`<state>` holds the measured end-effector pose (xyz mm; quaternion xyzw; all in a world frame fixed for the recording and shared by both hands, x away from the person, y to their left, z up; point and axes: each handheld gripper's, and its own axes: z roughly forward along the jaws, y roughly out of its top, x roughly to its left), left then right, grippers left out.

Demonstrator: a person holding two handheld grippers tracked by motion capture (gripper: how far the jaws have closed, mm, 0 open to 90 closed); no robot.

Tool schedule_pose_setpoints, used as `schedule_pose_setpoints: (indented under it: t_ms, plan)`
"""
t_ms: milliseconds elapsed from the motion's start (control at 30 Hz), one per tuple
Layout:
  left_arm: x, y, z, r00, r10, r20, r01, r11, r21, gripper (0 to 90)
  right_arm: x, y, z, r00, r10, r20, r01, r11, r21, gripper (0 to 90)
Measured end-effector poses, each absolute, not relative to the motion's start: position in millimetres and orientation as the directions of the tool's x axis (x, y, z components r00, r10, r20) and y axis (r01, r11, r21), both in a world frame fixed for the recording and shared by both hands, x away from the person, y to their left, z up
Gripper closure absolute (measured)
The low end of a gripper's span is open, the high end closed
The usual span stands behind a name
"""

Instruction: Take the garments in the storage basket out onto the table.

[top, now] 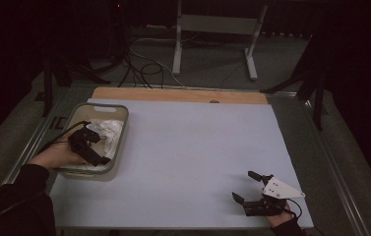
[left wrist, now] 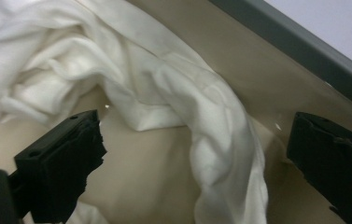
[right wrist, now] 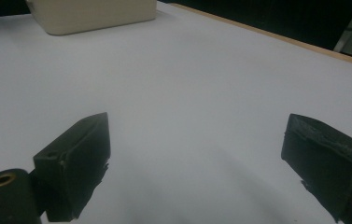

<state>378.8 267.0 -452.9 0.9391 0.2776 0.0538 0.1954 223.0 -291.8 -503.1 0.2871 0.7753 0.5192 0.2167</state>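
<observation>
Left gripper (top: pixel 96 147) reaching into the bin (top: pixel 120 140) over the white cloth (left wrist: pixel 173 93).

Its jaws are standing wide apart, straddling a fold of the crumpled cloth without pressing it. The right gripper (top: pixel 246 186) is resting on the table (top: pixel 193 147), jaws gaping and holding nothing.

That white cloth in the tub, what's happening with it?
A person holds a two-jaw gripper in each hand at a table. The left gripper reaches down into the beige tub, its jaws wide apart on either side of a twisted fold of the white cloth, not yet pinching it. The right gripper rests open near the table's near right corner, holding nothing.
</observation>
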Motion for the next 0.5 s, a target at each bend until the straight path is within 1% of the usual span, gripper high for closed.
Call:
schedule_pose_setpoints:
  t_ms: [33,67,100,133,233,267,333,400,467,500]
  plan:
    - [379,267,-453,0.840,0.542,-0.007,0.500,-0.770,0.397,8.1,223,-292,-503,-0.741,0.670,-0.038,0.220,0.296,0.929,8.2]
    - [379,266,-454,0.847,0.532,-0.013,0.495,-0.778,0.388,8.1,223,-292,-503,-0.742,0.670,-0.036,0.222,0.295,0.929,8.2]
    - [379,264,-455,0.852,0.524,-0.010,0.489,-0.787,0.377,13.0,223,-292,-503,-0.741,0.671,-0.039,0.221,0.298,0.928,8.2]
    - [380,264,-456,0.853,0.521,-0.009,0.488,-0.793,0.365,14.4,223,-292,-503,-0.741,0.670,-0.037,0.222,0.296,0.929,8.2]
    - [382,261,-460,0.861,0.509,-0.008,0.483,-0.813,0.325,15.4,223,-291,-504,-0.744,0.668,-0.037,0.221,0.297,0.929,8.2]
    - [382,261,-460,0.861,0.509,-0.008,0.483,-0.813,0.325,16.0,223,-291,-504,-0.744,0.668,-0.037,0.221,0.297,0.929,8.2]
    - [383,259,-463,0.868,0.497,-0.014,0.479,-0.828,0.290,16.2,223,-291,-503,-0.742,0.669,-0.037,0.222,0.298,0.928,8.2]
    - [384,257,-466,0.867,0.498,-0.011,0.483,-0.834,0.267,20.0,223,-292,-503,-0.741,0.670,-0.036,0.223,0.296,0.929,8.2]
    - [386,256,-469,0.868,0.496,-0.036,0.488,-0.836,0.251,21.8,223,-292,-503,-0.742,0.669,-0.038,0.222,0.298,0.929,8.2]
    - [386,255,-470,0.869,0.493,-0.042,0.487,-0.838,0.245,24.8,223,-292,-503,-0.742,0.669,-0.038,0.222,0.298,0.928,8.2]
